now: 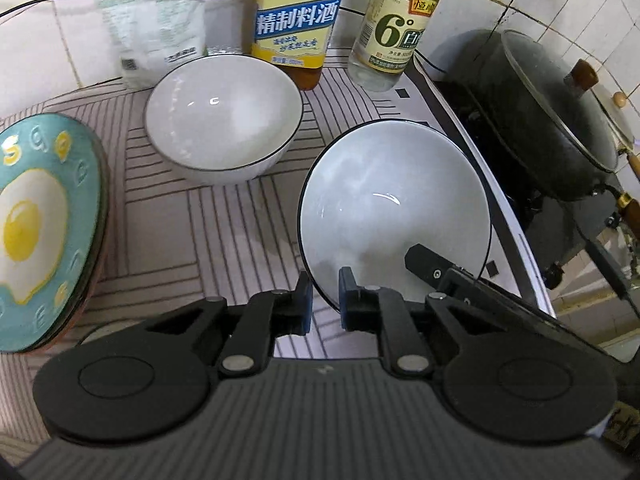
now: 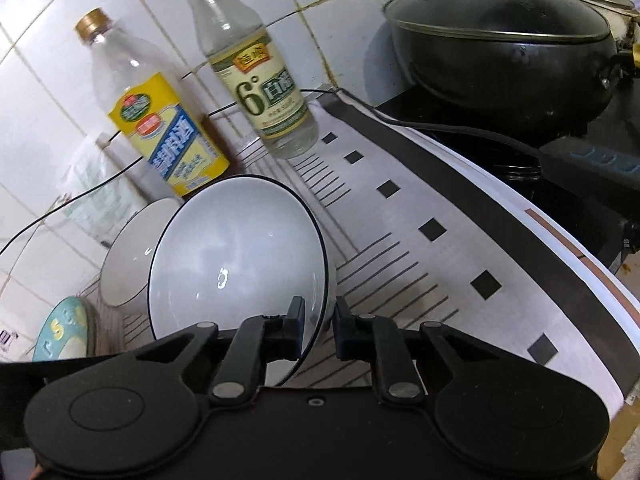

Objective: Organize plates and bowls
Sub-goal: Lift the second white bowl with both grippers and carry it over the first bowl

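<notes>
Above the tabletop (image 1: 180, 232), both claws, left claw (image 1: 325, 300) and right claw (image 2: 319, 330), pinch one tilted bowl's (image 1: 384, 200) rim; uneven pull risks slipping onto far bowl (image 1: 224, 116).

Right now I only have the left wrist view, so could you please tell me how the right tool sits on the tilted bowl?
Observer: The right tool straddles the rim of the tilted bowl, one finger inside and one outside, apparently shut on it.
Operator: Thank you. My view crops the bottle tops; are they capped?
Observer: Yes. The cooking wine bottle has a gold cap, and the vinegar bottle has a yellow one.
</notes>
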Motion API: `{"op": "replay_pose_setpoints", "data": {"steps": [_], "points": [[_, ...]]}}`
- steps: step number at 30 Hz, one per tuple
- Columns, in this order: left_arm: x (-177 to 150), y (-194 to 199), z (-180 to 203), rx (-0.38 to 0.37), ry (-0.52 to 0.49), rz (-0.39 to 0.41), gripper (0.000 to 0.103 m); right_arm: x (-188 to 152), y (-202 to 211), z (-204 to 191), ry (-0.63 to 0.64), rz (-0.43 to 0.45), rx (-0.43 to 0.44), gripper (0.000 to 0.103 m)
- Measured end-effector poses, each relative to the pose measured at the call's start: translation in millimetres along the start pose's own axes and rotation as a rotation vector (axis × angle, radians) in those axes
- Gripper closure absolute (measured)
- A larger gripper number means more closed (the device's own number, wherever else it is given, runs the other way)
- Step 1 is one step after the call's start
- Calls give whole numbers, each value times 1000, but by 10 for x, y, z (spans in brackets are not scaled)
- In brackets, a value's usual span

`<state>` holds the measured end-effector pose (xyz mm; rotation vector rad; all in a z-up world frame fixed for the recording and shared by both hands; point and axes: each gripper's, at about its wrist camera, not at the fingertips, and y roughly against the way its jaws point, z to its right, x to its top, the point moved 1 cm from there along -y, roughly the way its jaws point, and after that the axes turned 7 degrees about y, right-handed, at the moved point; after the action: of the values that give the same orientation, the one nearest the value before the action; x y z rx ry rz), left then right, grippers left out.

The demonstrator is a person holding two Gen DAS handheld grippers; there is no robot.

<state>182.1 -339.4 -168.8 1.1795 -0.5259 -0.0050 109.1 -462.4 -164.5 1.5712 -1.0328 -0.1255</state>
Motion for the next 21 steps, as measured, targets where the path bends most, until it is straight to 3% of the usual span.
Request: {"op": "replay_pose_setpoints", "data": {"steps": [13,21], "points": [[-264,755,-143,15,-7,3,91,-97,561,-281,59,-48,67,85],[-488,1103,-404,-3,52,3,91,-246,877,-543,125,-55,104,85]]}}
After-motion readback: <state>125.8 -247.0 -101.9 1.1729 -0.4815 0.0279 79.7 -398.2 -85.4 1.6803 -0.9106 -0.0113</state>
